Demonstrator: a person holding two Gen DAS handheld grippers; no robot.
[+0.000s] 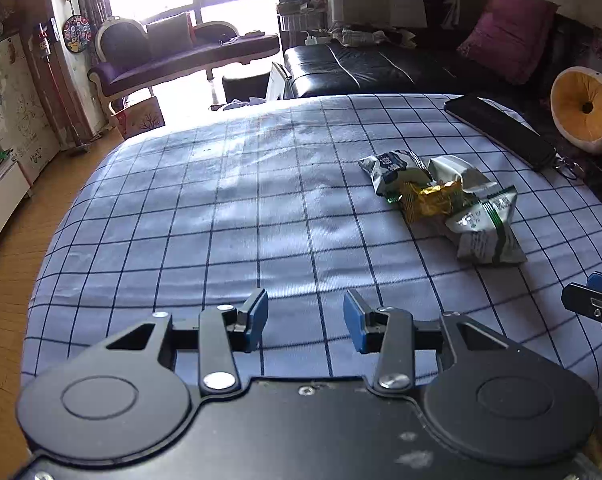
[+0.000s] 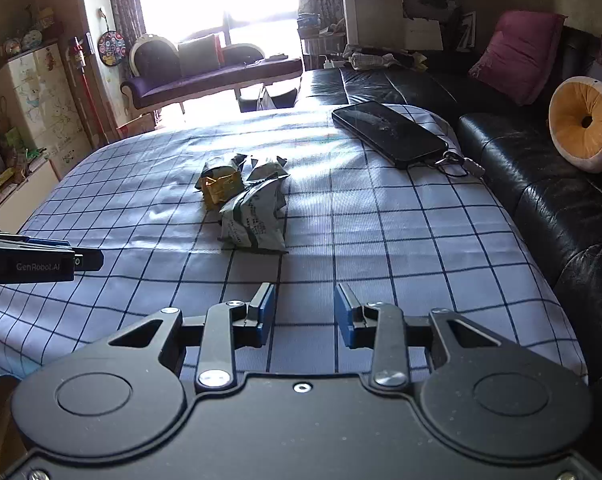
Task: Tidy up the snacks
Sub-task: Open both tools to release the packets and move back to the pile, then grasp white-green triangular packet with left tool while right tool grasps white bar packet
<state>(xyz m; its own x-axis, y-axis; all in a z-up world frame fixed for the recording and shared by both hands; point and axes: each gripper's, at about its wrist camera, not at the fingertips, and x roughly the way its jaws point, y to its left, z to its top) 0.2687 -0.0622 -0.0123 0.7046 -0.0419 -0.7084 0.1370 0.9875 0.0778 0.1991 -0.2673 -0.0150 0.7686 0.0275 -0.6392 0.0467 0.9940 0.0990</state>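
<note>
- The snack packets (image 2: pixel 245 204) lie heaped together on the checked cloth of the desk (image 1: pixel 221 208), a gold one (image 2: pixel 221 186) wedged between the silver-green ones, so nothing looks sorted yet.
- The left hand-held gripper (image 1: pixel 305 318) hovers low near the desk's front edge, jaws spread and empty, seemingly ready to reach in.
- The right hand-held gripper (image 2: pixel 304 312) likewise hangs released, aimed at the heap.
- A phone (image 2: pixel 389 132) rests well apart, out of the way.

Blue-checked white tablecloth (image 1: pixel 205 208); gold packet (image 1: pixel 431 198) among green-and-white snack packets (image 1: pixel 487 228).
</note>
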